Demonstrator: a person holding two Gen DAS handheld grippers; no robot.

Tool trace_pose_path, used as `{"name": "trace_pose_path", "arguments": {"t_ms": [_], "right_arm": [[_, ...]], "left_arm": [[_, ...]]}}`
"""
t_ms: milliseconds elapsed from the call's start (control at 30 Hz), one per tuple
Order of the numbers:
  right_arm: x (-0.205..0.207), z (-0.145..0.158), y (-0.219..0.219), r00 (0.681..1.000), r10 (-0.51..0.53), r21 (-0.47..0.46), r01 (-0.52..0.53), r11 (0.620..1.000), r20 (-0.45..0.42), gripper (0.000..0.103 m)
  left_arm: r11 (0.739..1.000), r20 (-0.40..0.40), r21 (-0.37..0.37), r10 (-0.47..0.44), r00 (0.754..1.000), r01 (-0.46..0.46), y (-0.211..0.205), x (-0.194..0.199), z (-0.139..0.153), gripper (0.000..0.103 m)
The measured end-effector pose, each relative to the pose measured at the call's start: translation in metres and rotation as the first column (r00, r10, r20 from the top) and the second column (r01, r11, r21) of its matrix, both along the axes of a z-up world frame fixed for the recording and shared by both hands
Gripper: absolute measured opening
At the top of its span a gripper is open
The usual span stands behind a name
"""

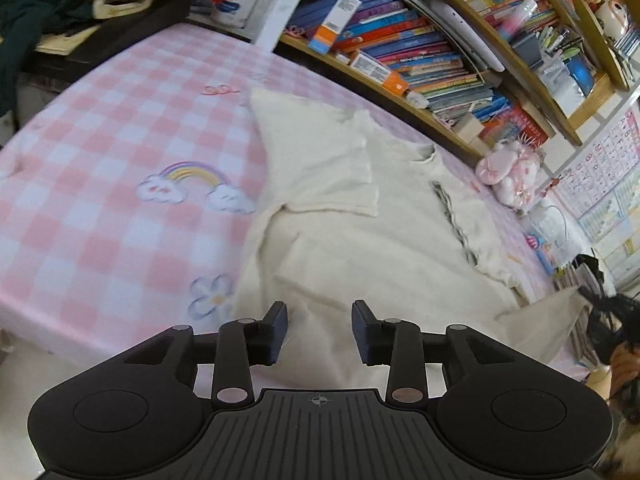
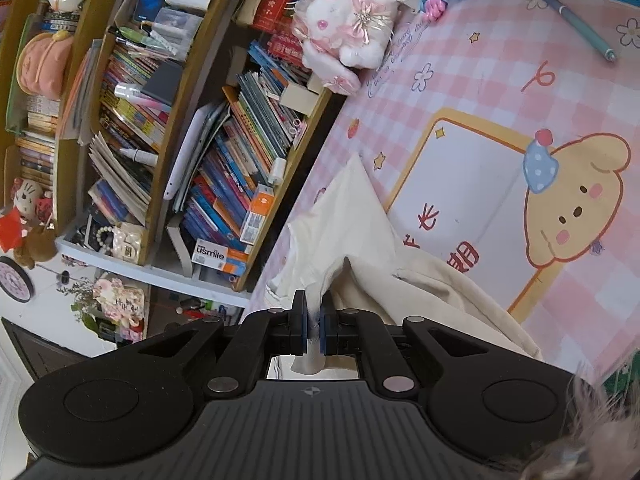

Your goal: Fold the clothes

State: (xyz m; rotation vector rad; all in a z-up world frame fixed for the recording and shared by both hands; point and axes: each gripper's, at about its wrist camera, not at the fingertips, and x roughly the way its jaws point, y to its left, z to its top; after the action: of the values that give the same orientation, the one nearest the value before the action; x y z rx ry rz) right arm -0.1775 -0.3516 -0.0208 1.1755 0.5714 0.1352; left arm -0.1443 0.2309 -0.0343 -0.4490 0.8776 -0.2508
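Right, we've got the cream garment (image 1: 360,216) spread across the pink checked counter (image 1: 100,200), lying just in front of the bookshelf (image 1: 420,52), with one sleeve folded over its body. Our left hand-held gripper (image 1: 319,330) hovers above the near hem with its jaws apart and nothing between them. Over on the right, our right hand-held gripper (image 2: 314,326) is clamped on a pinch of that cream cloth, a little tail of fabric poking out behind the pads.

Now, the danger. The right grip looks thin; pull too briskly and the fabric could slip free, dropping the fold in a heap. With the left letting go, only one corner is controlled, so the panel may drag sideways and skew the crease. The view blurs near the collar, so we can't quite tell whether that edge lies flat. The plush rabbit (image 2: 344,32) sits near enough to snag a wide swing.
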Motion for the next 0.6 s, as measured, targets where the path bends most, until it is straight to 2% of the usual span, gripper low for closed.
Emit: {"name": "trace_pose_path", "arguments": {"t_ms": [167, 333, 467, 567, 600], "right_arm": [[-0.008, -0.003, 0.001, 1.000, 0.000, -0.003, 0.000, 1.000, -0.009, 0.005], [-0.021, -0.004, -0.002, 0.999, -0.004, -0.039, 0.002, 0.999, -0.039, 0.005], [-0.030, -0.007, -0.003, 0.998, -0.009, -0.057, 0.005, 0.998, -0.056, 0.005], [-0.034, -0.008, -0.002, 0.998, -0.009, -0.055, 0.006, 0.998, -0.058, 0.005], [-0.035, -0.008, -0.002, 0.998, -0.009, -0.056, 0.005, 0.998, -0.059, 0.005]], "left_arm": [[0.995, -0.028, 0.092, -0.041, 0.999, 0.043, -0.016, 0.038, -0.011, 0.039], [0.969, -0.059, 0.223, -0.097, 0.994, 0.107, -0.031, 0.061, -0.018, 0.039], [0.960, -0.061, 0.244, -0.128, 0.990, 0.139, -0.031, 0.065, -0.018, 0.040], [0.956, -0.069, 0.228, -0.170, 0.983, 0.182, -0.032, 0.064, -0.016, 0.030], [0.953, -0.066, 0.224, -0.192, 0.979, 0.202, -0.033, 0.061, -0.014, 0.010]]}}
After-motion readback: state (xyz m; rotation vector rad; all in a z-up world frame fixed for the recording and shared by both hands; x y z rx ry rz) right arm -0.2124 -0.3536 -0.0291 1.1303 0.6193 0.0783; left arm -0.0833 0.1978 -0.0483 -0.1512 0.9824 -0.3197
